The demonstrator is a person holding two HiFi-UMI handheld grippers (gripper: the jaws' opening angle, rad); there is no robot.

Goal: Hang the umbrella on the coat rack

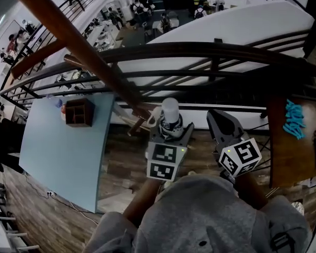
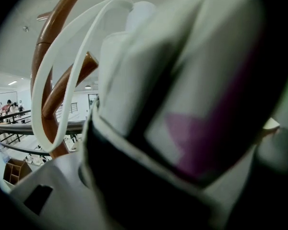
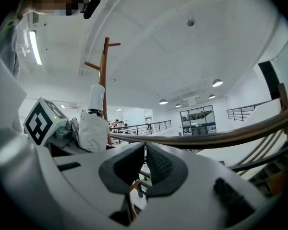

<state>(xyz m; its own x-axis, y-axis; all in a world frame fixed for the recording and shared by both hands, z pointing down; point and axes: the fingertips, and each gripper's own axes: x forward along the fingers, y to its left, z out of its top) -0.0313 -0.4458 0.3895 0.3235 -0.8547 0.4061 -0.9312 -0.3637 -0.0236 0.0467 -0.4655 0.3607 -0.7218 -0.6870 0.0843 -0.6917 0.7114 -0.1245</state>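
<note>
Our left hand-held gripper (image 1: pixel 169 129) is clamped wide around the folded umbrella (image 1: pixel 170 112), held upright just beside the rack (image 1: pixel 79 46). The umbrella's strap (image 2: pixel 73 80) loops near a peg (image 2: pixel 90 63). We judge the umbrella light, with soft fabric and a stiff shaft, so it is best held mid-body and hung by the strap. Our right hand-held gripper (image 3: pixel 144 152) is closed and empty.

Gleams as varnished brown wood on the coat rack (image 1: pixel 79 41). Looks like soft, matt white cloth on the umbrella (image 1: pixel 170 117), smooth white on its strap (image 2: pixel 73 95). Reads as matt grey plastic with ribbed black pads (image 3: pixel 159 164) on the right tongs (image 3: pixel 145 147).
</note>
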